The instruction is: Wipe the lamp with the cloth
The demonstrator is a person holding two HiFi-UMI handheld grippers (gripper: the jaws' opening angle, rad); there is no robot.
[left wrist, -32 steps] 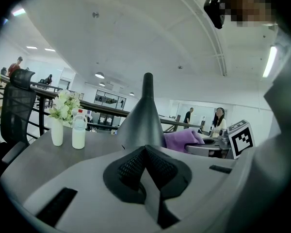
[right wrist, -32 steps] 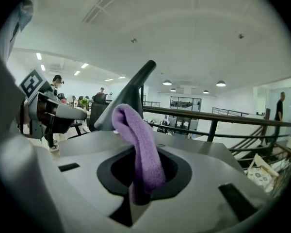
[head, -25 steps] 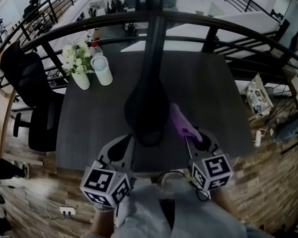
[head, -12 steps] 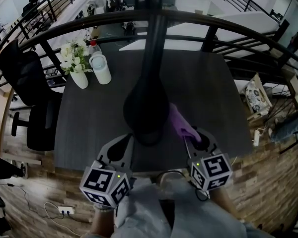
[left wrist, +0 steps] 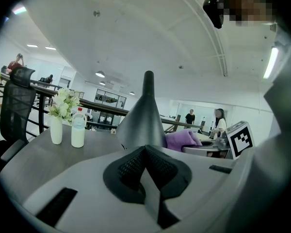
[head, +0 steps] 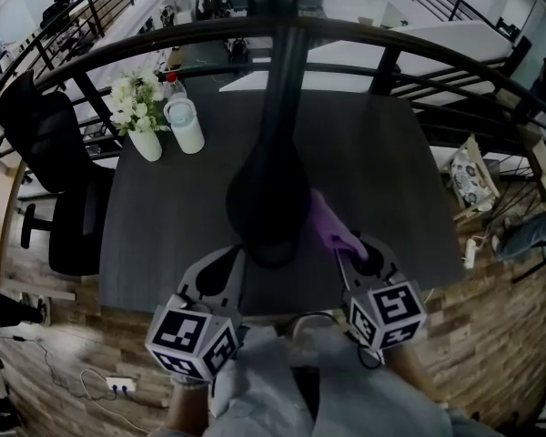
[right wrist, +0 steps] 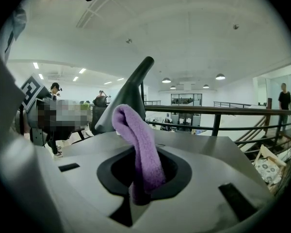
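Hardly anything shifted: right gripper (head: 357, 248) stays clamped on cloth (head: 328, 220), tip against lamp (head: 268, 194) at table (head: 382, 153) front, likely for wiping. Left gripper (head: 220, 269) pinched together, empty, idle beside lamp.

Dim and muted from the head, with strong fisheye bending: rail (head: 437, 55) beyond the lamp (head: 271, 198) bowed into an arc, corners darkened. Lamp near black, hardly any detail on its shade. Soft pale sheen on the counter (head: 382, 162) right of the lamp, shadows faint and diffuse. Brighter in both gripper views, lit by round ceiling lights (right wrist: 166, 80) and a strip light (left wrist: 270, 62) above the lamp. Black vignette ringing those two views. Soft and out of focus nearest the lens, sharper at the lamp. Cloth (right wrist: 136, 144) evenly lit, slightly fuzzy.
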